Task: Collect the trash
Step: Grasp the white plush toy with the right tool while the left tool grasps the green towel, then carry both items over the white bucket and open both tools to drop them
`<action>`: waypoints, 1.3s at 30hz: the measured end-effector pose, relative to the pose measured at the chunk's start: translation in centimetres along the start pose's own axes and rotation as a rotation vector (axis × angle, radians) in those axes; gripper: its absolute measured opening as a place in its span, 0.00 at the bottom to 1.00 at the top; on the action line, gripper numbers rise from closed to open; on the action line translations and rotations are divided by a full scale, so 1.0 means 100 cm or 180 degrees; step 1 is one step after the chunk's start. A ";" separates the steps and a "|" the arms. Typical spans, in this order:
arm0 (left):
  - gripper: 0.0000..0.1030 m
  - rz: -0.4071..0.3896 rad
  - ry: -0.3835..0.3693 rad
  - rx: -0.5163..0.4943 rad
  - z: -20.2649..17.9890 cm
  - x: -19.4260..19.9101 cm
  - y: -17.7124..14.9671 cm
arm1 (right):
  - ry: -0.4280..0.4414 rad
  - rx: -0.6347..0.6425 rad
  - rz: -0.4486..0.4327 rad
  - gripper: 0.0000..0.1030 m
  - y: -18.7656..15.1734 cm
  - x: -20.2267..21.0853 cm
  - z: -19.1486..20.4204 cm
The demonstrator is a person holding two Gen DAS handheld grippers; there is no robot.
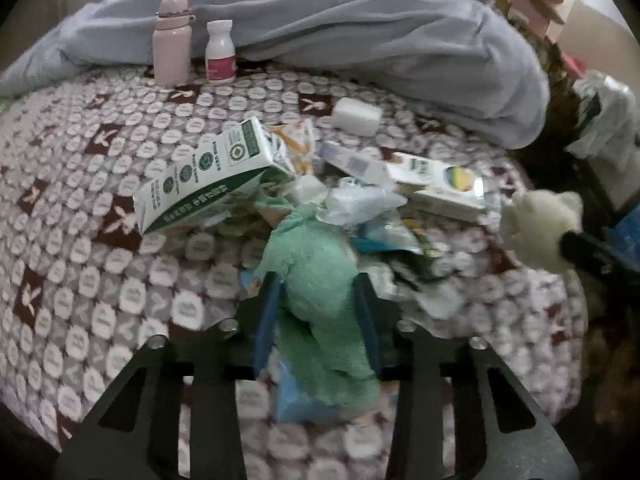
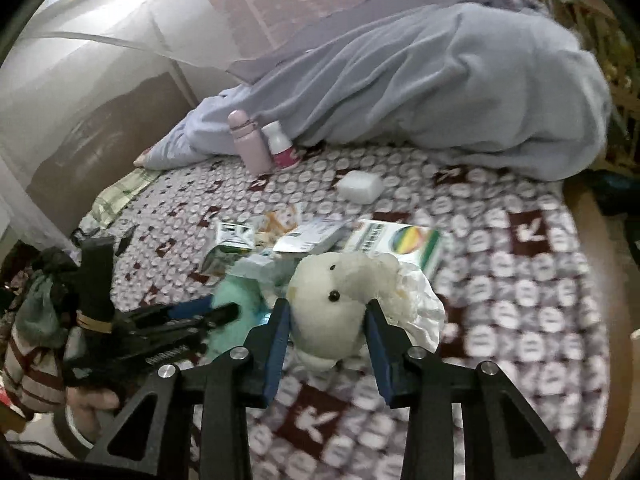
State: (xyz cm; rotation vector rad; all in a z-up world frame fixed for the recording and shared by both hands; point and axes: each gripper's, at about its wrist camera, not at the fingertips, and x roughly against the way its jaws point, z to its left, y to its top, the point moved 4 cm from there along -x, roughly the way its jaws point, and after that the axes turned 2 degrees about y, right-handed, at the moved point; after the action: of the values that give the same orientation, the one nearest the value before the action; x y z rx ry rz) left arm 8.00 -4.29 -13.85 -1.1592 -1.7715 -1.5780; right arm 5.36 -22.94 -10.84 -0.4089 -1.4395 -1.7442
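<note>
A trash pile lies mid-bed: a green-and-white milk carton (image 1: pixel 208 176), a carton with a rainbow logo (image 1: pixel 444 184) (image 2: pixel 400 240), crumpled plastic wrappers (image 1: pixel 360 200) and an orange snack wrapper (image 1: pixel 296 140). My left gripper (image 1: pixel 318 280) is shut on a green plush toy (image 1: pixel 316 276) just in front of the pile. My right gripper (image 2: pixel 326 308) is shut on a white plush toy (image 2: pixel 332 304), which also shows at the right of the left wrist view (image 1: pixel 540 228). The left gripper shows at the left of the right wrist view (image 2: pixel 224 312).
A patterned brown-and-white bed cover (image 1: pixel 100 280) lies under everything. A lilac blanket (image 1: pixel 360 28) is heaped at the back. A pink bottle (image 1: pixel 172 40), a white pill bottle (image 1: pixel 220 52) and a white box (image 1: pixel 356 116) stand behind the pile. Clutter lies off the bed's right edge (image 1: pixel 600 128).
</note>
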 end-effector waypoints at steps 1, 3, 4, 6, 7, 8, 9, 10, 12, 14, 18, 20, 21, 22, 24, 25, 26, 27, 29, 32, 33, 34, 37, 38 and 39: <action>0.23 0.0023 -0.0107 0.0027 -0.003 0.008 0.001 | -0.0044 0.0002 -0.0011 0.35 -0.001 0.004 -0.004; 0.23 0.0012 -0.0172 -0.0026 -0.010 0.018 0.002 | -0.0112 -0.0005 -0.0028 0.35 -0.004 0.011 -0.011; 0.23 -0.0009 -0.0161 -0.0096 -0.016 0.024 0.002 | -0.0134 -0.0018 -0.0043 0.35 -0.006 0.014 -0.015; 0.23 -0.0073 -0.0198 -0.0209 -0.030 0.034 0.004 | -0.0204 -0.0041 -0.0058 0.35 -0.010 0.020 -0.023; 0.23 -0.0097 -0.0249 -0.0260 -0.039 0.040 0.004 | -0.0229 -0.0053 -0.0068 0.35 -0.013 0.024 -0.028; 0.23 -0.0118 -0.0307 -0.0302 -0.048 0.045 0.005 | -0.0243 -0.0075 -0.0080 0.35 -0.015 0.029 -0.033; 0.23 -0.0140 -0.0359 -0.0338 -0.056 0.048 0.006 | -0.0257 -0.0099 -0.0087 0.35 -0.018 0.032 -0.038; 0.23 -0.0155 -0.0397 -0.0370 -0.064 0.051 0.006 | -0.0276 -0.0121 -0.0094 0.35 -0.020 0.036 -0.043; 0.23 -0.0162 -0.0483 -0.0446 -0.082 0.053 0.009 | -0.0336 -0.0155 -0.0117 0.35 -0.025 0.046 -0.053; 0.23 -0.0148 -0.0595 -0.0522 -0.103 0.052 0.012 | -0.0426 -0.0184 -0.0152 0.35 -0.029 0.058 -0.066; 0.23 -0.0110 -0.0773 -0.0710 -0.149 0.045 0.015 | -0.0622 -0.0294 -0.0228 0.35 -0.035 0.085 -0.094; 0.23 -0.0081 -0.0846 -0.0826 -0.176 0.038 0.016 | -0.0740 -0.0383 -0.0263 0.35 -0.040 0.101 -0.112; 0.23 -0.0069 -0.0871 -0.0870 -0.186 0.036 0.016 | -0.0805 -0.0425 -0.0279 0.35 -0.042 0.109 -0.121; 0.23 -0.0050 -0.0917 -0.0932 -0.201 0.032 0.016 | -0.0891 -0.0473 -0.0285 0.35 -0.046 0.119 -0.133; 0.23 -0.0015 -0.1003 -0.1016 -0.225 0.027 0.013 | -0.1006 -0.0559 -0.0281 0.35 -0.053 0.130 -0.150; 0.23 0.0024 -0.1049 -0.1055 -0.238 0.022 0.013 | -0.1076 -0.0638 -0.0280 0.35 -0.057 0.138 -0.163; 0.23 0.0065 -0.1103 -0.1092 -0.252 0.017 0.011 | -0.1122 -0.0698 -0.0280 0.35 -0.061 0.142 -0.173; 0.23 0.0082 -0.1136 -0.1120 -0.263 0.016 0.010 | -0.1172 -0.0757 -0.0274 0.35 -0.066 0.147 -0.182; 0.23 0.0094 -0.1195 -0.1205 -0.288 0.009 0.009 | -0.1291 -0.0904 -0.0241 0.35 -0.075 0.154 -0.205; 0.24 0.0138 -0.1278 -0.1310 -0.323 -0.002 0.005 | -0.1422 -0.1075 -0.0225 0.35 -0.089 0.165 -0.234; 0.24 0.0161 -0.1317 -0.1330 -0.333 -0.005 0.004 | -0.1459 -0.1126 -0.0219 0.35 -0.093 0.168 -0.242; 0.24 0.0189 -0.1362 -0.1345 -0.345 -0.010 0.003 | -0.1494 -0.1180 -0.0215 0.35 -0.097 0.171 -0.250; 0.24 0.0228 -0.1439 -0.1320 -0.367 -0.023 0.000 | -0.1592 -0.1348 -0.0188 0.35 -0.108 0.179 -0.272; 0.26 0.0234 -0.1467 -0.1289 -0.372 -0.026 -0.001 | -0.1672 -0.1371 -0.0147 0.39 -0.112 0.181 -0.278; 0.29 0.0260 -0.1506 -0.1258 -0.377 -0.030 -0.002 | -0.1751 -0.1366 -0.0120 0.43 -0.114 0.182 -0.282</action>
State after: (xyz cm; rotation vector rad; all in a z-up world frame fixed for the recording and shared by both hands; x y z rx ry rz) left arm 3.00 -41.40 -8.61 -1.8984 -1.6911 -1.7580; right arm -7.51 -55.80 -14.00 -1.1694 -1.4233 -2.0717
